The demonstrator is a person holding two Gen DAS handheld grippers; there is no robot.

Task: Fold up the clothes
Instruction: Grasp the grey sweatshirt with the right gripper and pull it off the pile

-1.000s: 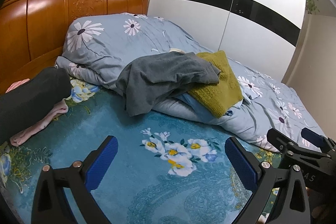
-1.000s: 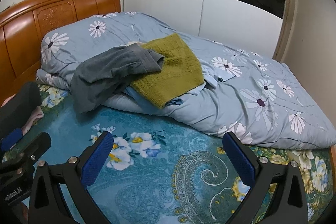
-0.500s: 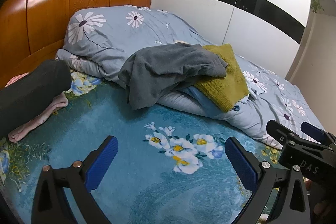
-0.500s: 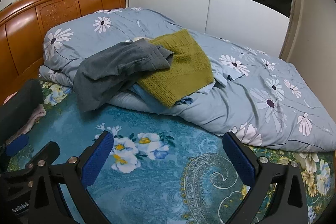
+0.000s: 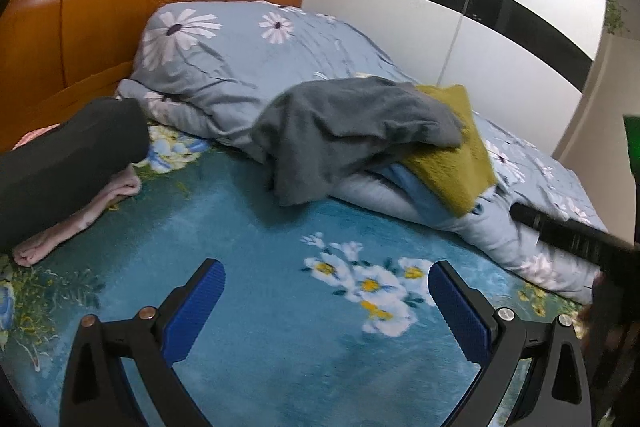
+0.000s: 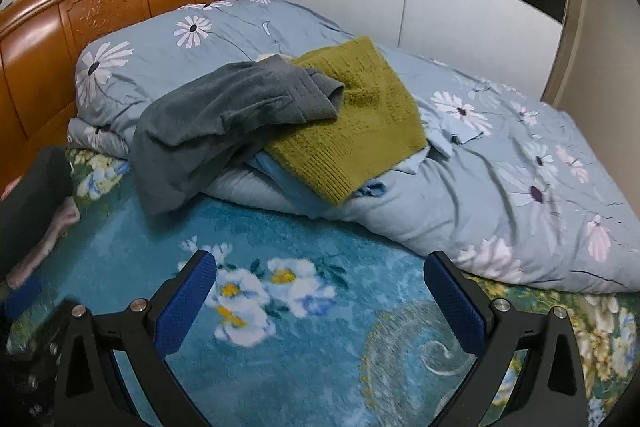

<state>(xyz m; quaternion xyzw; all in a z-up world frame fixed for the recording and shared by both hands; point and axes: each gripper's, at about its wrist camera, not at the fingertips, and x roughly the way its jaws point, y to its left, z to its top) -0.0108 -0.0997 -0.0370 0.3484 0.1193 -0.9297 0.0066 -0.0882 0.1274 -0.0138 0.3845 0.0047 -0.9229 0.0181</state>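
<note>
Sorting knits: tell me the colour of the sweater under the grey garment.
Olive green sweater, ribbed knit; clearest in the right wrist view.

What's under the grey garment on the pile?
The grey garment overlaps the green sweater, and blue cloth shows below both, all resting on the floral duvet. Whatever else lies beneath is covered.
</note>
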